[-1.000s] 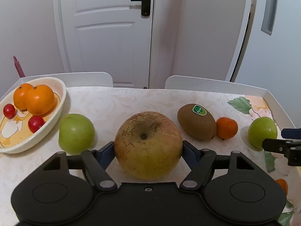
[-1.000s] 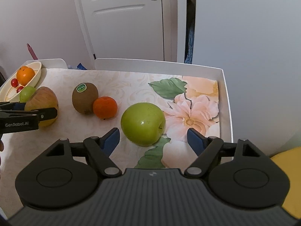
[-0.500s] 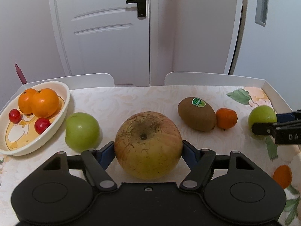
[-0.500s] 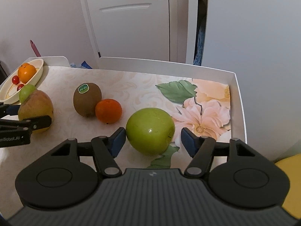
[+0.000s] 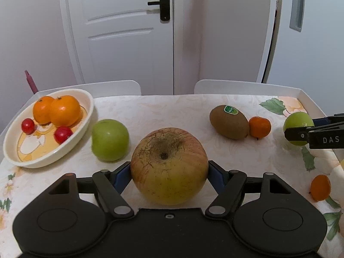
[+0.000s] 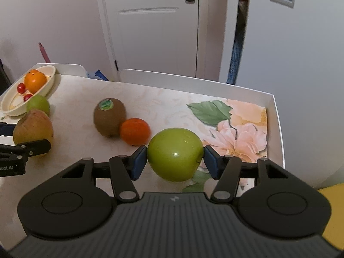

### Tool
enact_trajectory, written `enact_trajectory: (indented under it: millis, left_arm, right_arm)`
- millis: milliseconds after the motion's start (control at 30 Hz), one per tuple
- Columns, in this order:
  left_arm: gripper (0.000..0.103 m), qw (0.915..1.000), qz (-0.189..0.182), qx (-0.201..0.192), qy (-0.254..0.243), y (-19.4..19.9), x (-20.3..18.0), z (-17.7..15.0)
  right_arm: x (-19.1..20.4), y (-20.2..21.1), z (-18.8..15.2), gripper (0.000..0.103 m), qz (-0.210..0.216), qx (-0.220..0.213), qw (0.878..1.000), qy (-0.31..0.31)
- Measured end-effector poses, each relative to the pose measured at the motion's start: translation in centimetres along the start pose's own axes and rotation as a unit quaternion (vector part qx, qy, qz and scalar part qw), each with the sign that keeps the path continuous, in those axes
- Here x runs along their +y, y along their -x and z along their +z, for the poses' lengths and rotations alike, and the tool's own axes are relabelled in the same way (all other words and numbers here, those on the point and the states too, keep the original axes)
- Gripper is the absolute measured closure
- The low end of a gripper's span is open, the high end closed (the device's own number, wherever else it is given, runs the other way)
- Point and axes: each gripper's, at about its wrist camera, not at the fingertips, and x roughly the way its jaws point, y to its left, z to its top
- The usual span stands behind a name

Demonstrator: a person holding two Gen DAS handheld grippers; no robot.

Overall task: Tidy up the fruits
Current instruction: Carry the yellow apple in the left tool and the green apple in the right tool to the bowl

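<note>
Left wrist view shows the left gripper [image 5: 169, 172] with its blue pads [image 5: 121, 175] pressed against both flanks of a large russet apple [image 5: 169, 165], so the fingers are closed on that fruit, which sits at the near middle of the table [image 5: 172, 111]; whether it is lifted off the cloth or resting on it I cannot tell. To its left a green apple [image 5: 110, 139] stands just beside the cream oval dish [image 5: 88, 116], which already carries two oranges [image 5: 58, 110] and two small red fruits [image 5: 62, 134]. In the right wrist view the right gripper [image 6: 175, 160] brackets a second green apple [image 6: 175, 154] near the flowered end of the cloth, its pads touching or all but touching the skin, so it appears to have just taken hold. A kiwi [image 6: 109, 117] and a small orange [image 6: 134, 131], touching each other, lie between the two grippers, and another small orange fruit [image 5: 320, 187] lies near the table's right edge. I judge this to be the grasping step on both sides, with the gathering perhaps a third done. Next each apple likely needs lifting clear and carrying toward the dish, the left one going over the loose green apple without knocking it.
</note>
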Motion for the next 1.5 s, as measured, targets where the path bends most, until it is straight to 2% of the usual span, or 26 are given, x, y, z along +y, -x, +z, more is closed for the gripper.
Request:
enact_trajectory:
  millis: [533,933,1233,1500]
  left_arm:
    - [0.025,0.9985,0.026,-0.044,0.022,6.6,4.2,0.4]
    - [0.025,0.9972,0.040,-0.057,0.026,9.8,11.6,2.2]
    - [0.025,0.9988,0.030,-0.038,0.005,8.8,17.7,3.3]
    - [0.025,0.9995,0.010,-0.022,-0.022,5.4,22.0,3.9]
  right_arm:
    - [7.8,4.8,3.0,0.031,0.058,-0.030,0.998,0.018]
    - [16.0,6.1,5.8,0.031,0.076,-0.041,0.996,0.022]
    - [22.3,4.6,7.5,0.031,0.075,-0.032,0.997,0.009]
    - [26.5,2.1,8.0,0.031,0.061,-0.018,0.998,-0.007]
